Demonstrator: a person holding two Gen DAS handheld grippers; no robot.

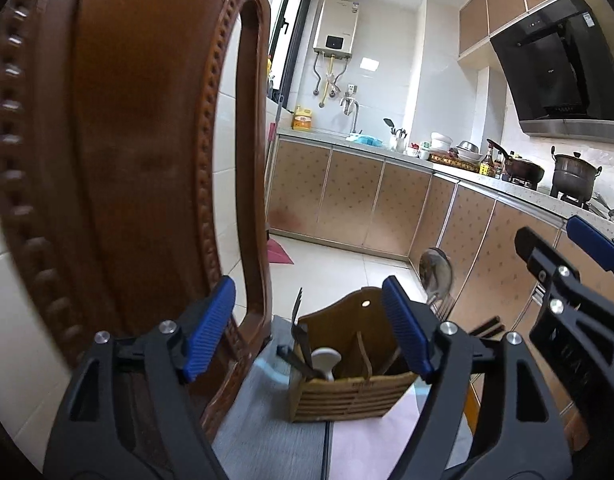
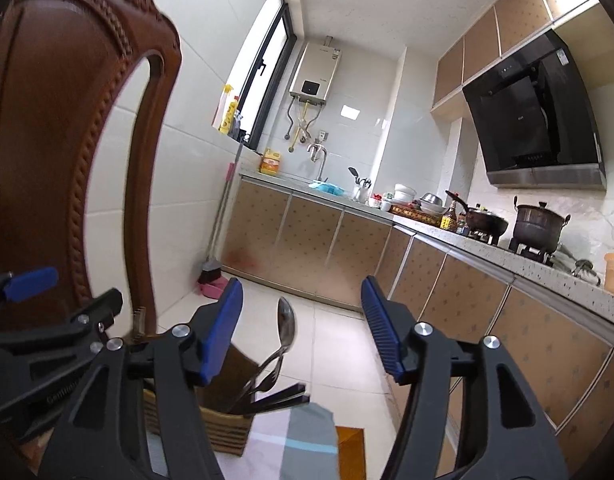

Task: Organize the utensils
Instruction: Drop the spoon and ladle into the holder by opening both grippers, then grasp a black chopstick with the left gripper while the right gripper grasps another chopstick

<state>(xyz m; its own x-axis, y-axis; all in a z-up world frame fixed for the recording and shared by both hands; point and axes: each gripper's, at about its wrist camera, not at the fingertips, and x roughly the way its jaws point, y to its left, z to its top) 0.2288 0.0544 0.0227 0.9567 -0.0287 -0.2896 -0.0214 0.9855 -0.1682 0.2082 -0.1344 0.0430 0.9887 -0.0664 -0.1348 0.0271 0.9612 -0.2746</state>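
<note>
1. Two hand-held grippers hover over a wooden utensil caddy [image 1: 347,392] standing on a striped cloth [image 1: 267,420] beside a carved wooden chair back [image 1: 127,140].
2. Left hand-held gripper [image 1: 307,336]: blue pads spread wide, nothing between them.
3. Right hand-held gripper [image 2: 303,332]: likewise spread and empty, above the caddy's right side.
4. A steel spoon [image 2: 287,324], forks [image 2: 267,376] and dark chopsticks [image 2: 283,398] lean out of the right compartment; a white spoon [image 1: 325,360] and dark-handled utensils [image 1: 299,332] sit in the left.
</note>
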